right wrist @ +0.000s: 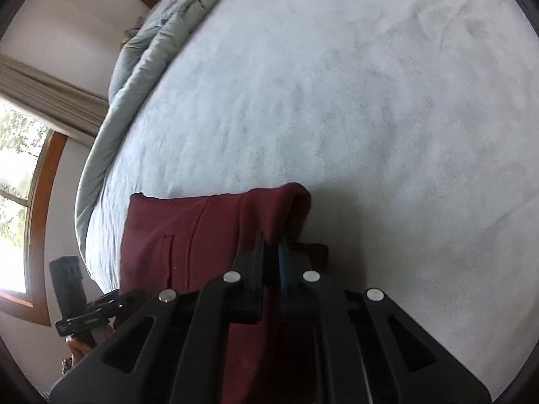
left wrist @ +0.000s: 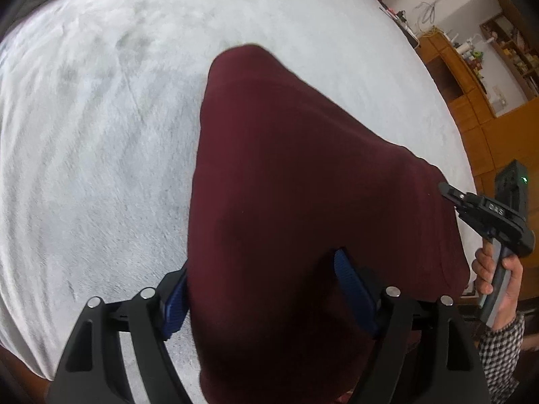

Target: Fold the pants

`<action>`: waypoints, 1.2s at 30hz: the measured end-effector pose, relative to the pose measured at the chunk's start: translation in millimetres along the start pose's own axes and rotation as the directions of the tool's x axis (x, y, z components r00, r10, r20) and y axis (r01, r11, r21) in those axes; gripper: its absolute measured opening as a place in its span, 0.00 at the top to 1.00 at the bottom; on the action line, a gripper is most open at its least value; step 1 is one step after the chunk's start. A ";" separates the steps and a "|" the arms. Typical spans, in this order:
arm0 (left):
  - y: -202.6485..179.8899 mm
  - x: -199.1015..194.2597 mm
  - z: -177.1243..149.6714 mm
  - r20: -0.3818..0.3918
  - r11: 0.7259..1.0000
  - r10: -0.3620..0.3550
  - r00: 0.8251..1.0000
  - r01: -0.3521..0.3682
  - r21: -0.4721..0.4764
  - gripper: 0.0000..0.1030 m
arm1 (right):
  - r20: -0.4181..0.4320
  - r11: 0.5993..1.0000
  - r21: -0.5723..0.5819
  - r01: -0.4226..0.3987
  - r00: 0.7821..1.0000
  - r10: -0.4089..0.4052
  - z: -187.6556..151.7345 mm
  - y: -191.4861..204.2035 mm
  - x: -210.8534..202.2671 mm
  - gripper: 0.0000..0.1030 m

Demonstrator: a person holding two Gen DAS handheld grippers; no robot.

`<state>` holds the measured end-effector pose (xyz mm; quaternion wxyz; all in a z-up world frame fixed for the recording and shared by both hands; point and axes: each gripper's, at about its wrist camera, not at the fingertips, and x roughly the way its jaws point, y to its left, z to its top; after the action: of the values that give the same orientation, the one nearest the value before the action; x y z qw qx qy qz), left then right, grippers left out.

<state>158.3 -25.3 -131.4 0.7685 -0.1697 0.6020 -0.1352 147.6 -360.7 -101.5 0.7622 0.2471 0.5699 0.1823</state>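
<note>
The maroon pants (left wrist: 303, 185) lie on the pale bedspread (left wrist: 101, 134), apparently already doubled into a narrower stack, since the right wrist view shows a rolled, layered edge just ahead of that tool's fingertips. The right gripper (right wrist: 271, 256) has its jaws pressed together on that edge, the cloth pinched between the pads. The left gripper (left wrist: 261, 289) stands spread wide, its blue pads either side of a broad band of fabric that drapes between and over them; whether the pads actually press the cloth cannot be told. From the left tool, the garment runs forward and away to a rounded far end, with the right tool clamped at its right-hand corner. Judging by this, a first fold looks done and at least one crosswise fold, plus smoothing, is probably still left.
</note>
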 end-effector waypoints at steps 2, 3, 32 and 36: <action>2.9 0.9 1.2 -0.004 1.000 -0.016 1.000 0.016 -0.021 0.22 | 0.010 0.999 0.001 -0.040 0.999 0.040 -2.9 2.5 -9.6 0.87; 3.9 -0.1 0.8 -0.005 0.999 -0.021 1.000 0.021 -0.025 0.23 | 0.013 0.999 0.000 -0.048 0.999 0.048 -4.6 3.2 -12.7 0.84; -1.3 -7.5 -15.5 -0.017 0.997 -0.062 0.998 0.061 -0.054 0.21 | -0.057 0.978 0.058 -0.198 0.978 0.201 -108.5 29.8 -49.3 0.77; -9.1 -9.0 -23.3 -0.009 0.998 -0.058 0.998 0.058 -0.011 0.21 | -0.051 0.995 -0.003 -0.096 0.994 0.095 -106.1 35.7 -58.8 0.77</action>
<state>133.5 -32.1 -124.7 0.7603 -0.1908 0.6012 -0.1551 29.4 -346.8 -59.1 0.7384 0.2673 0.5763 0.2263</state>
